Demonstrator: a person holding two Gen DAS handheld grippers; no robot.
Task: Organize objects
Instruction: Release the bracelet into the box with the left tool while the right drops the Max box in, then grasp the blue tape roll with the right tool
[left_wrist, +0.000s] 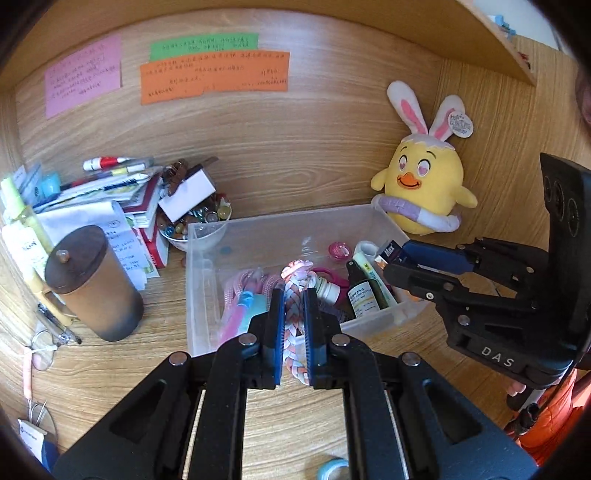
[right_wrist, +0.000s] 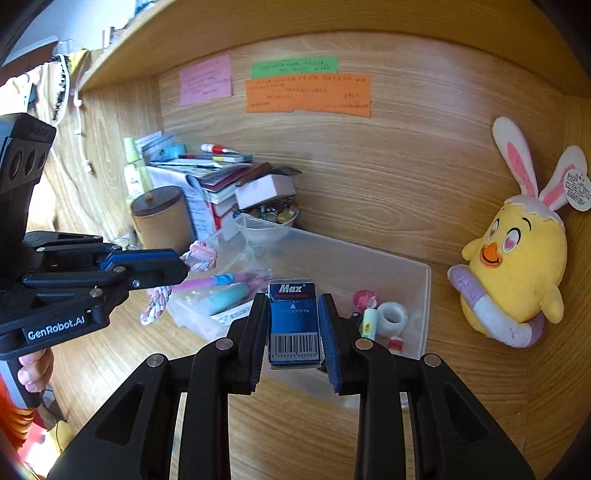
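While clamped in the right tongs (right_wrist: 293, 325), box (right_wrist: 293, 325) reads "Max".

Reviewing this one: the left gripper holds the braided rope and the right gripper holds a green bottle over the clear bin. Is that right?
Not quite. The right gripper holds a small blue Max box, not a green bottle; the right wrist view shows it clamped between the fingers. The rest stands: the left gripper holds the braided rope over the clear bin.
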